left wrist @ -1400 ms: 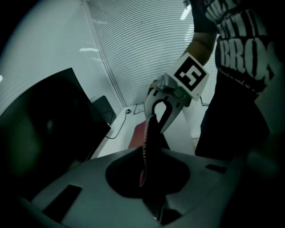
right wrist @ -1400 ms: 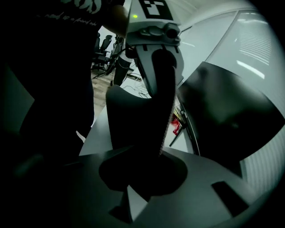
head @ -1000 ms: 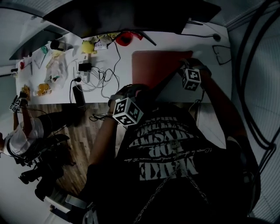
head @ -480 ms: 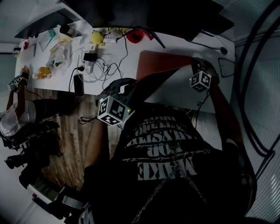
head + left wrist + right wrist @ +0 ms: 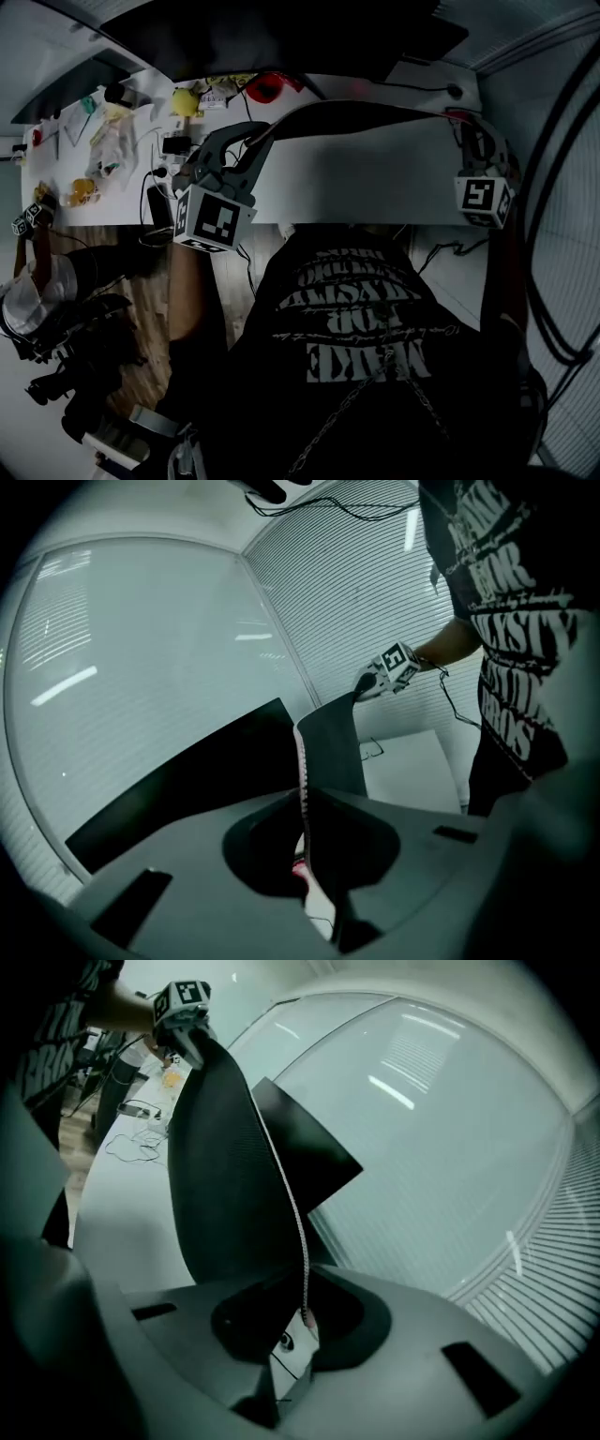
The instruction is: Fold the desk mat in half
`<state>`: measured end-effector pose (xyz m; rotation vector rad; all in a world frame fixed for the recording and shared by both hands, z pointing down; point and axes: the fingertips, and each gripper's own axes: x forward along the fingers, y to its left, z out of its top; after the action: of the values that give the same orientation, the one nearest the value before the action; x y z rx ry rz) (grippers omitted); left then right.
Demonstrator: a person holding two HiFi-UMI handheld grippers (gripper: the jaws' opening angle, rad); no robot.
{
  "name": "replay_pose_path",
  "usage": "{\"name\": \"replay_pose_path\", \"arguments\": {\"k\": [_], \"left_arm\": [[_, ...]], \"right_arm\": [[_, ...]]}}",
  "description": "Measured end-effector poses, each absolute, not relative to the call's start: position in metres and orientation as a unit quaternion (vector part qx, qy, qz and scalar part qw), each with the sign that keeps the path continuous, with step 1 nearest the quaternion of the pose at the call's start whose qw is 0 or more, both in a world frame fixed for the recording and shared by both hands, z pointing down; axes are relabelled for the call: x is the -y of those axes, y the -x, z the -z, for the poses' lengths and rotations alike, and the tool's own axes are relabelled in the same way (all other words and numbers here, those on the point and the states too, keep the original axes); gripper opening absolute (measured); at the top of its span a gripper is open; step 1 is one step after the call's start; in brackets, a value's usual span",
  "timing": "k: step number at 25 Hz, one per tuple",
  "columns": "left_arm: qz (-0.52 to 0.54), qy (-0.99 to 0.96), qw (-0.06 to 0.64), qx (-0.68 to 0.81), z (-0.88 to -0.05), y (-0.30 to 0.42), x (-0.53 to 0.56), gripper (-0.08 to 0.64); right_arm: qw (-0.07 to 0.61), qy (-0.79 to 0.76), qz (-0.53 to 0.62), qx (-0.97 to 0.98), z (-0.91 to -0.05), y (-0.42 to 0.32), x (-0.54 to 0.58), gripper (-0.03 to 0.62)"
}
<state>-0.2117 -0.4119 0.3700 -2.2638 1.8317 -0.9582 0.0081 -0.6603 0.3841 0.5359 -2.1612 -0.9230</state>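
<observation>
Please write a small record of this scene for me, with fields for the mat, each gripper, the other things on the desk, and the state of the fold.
mat: desk mat, held up above the desk, spanning between both grippers
left gripper: shut on the mat's stitched edge
right gripper: jaws have just been closing; shut on the mat's edge
also on the desk: cables, yellow object, red object, all to the left of the mat
fold: not yet done
</observation>
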Motion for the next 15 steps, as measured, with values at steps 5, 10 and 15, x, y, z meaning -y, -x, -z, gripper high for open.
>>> {"name": "replay_pose_path", "arguments": {"k": [5, 10, 15], "left_arm": [[0.317, 0.757, 0.042, -0.570, -0.396, 0.198, 0.414, 0.025], [0.362, 0.770, -0.046, -0.523, -0.504, 0.167, 0.375, 0.025], [0.379, 0.775, -0.169, -0.477, -0.617, 0.119, 0.318, 0.025]], "right_arm": [[0.373, -0.235, 0.343, 0.829, -0.374, -0.051, 0.632, 0.018], [0.432, -0.200, 0.288, 0.831, -0.470, -0.097, 0.575, 0.017], [0.505, -0.145, 0.213, 0.824, -0.583, -0.140, 0.515, 0.017]]}}
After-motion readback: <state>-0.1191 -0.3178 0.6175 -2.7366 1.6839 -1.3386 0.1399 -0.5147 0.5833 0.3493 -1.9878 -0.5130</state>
